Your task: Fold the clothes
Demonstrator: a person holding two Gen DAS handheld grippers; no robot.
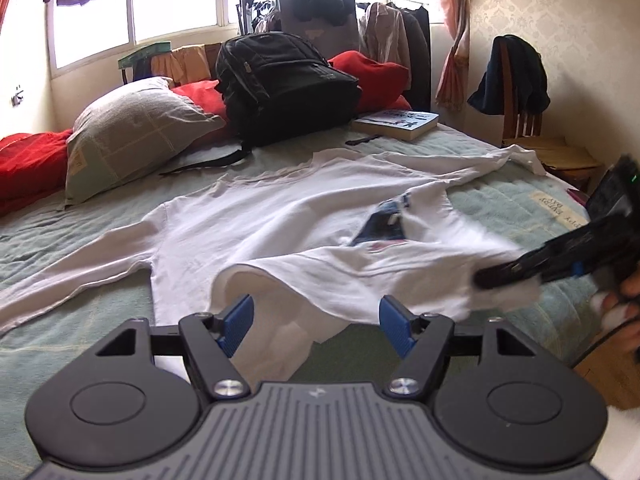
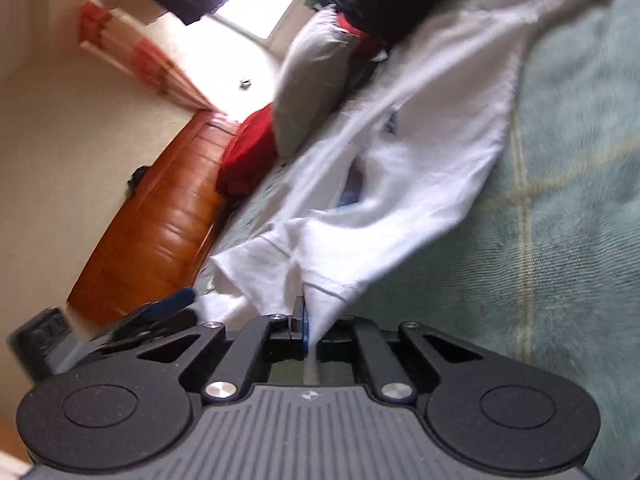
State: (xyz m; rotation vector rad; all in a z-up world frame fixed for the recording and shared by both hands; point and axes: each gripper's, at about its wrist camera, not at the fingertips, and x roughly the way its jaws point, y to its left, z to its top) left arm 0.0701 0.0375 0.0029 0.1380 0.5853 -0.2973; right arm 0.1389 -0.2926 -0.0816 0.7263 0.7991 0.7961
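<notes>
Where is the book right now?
In the left wrist view, the book lies far right on the bed, beside the backpack and beyond the shirt.

Shirt (image 1: 280,216) showing white, with a blue and red print. Bedspread (image 2: 568,208) showing pale green with lighter grid lines. Backpack (image 1: 280,80) appearing black. Blanket (image 1: 28,160) appearing red. Left gripper (image 1: 316,322) pads showing blue.

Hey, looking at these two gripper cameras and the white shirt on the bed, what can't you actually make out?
- White shirt: its printed graphic, left wrist view, covered by folded-over fabric.
- Right gripper: the hem corner it pinches, right wrist view, motion-blurred.
- Book: cover text too small, left wrist view.
- Left gripper: open.
</notes>
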